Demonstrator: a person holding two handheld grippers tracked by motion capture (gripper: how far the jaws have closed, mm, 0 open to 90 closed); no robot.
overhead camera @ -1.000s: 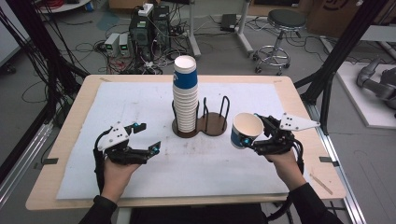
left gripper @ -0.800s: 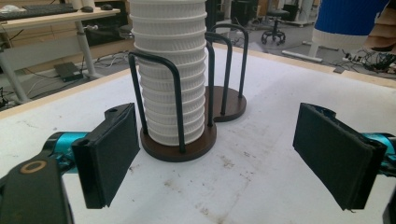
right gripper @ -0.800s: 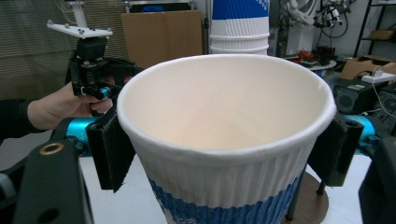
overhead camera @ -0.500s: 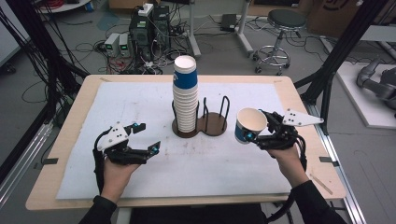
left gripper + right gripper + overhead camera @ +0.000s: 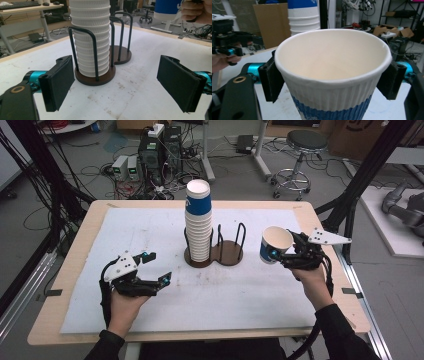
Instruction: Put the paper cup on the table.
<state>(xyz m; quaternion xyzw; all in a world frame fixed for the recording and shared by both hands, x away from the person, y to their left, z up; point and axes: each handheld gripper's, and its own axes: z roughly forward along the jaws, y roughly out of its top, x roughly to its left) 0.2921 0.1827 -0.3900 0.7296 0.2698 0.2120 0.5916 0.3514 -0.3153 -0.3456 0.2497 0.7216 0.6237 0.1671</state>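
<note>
**One cup lifted, one stack waiting**

A single paper cup (image 5: 275,244), white with a blue band, sits clamped between the two jaws of the right tongs (image 5: 280,252), held above the right part of the desk (image 5: 70,255), clear of its white mat (image 5: 150,230). In the right gripper view the pads press the ribbed wall on either side just below the rim, and the cup's mouth faces the camera. The cup hangs to the right of a dark holder (image 5: 215,255) with two round bases and wire hoops. One base carries a tall stack of cups (image 5: 198,222) with a blue cup on top; the other base stands bare.

The left tongs (image 5: 155,267) rest low over the mat near the desk's front left, jaws wide apart with nothing between them, pointing towards the stack.
</note>
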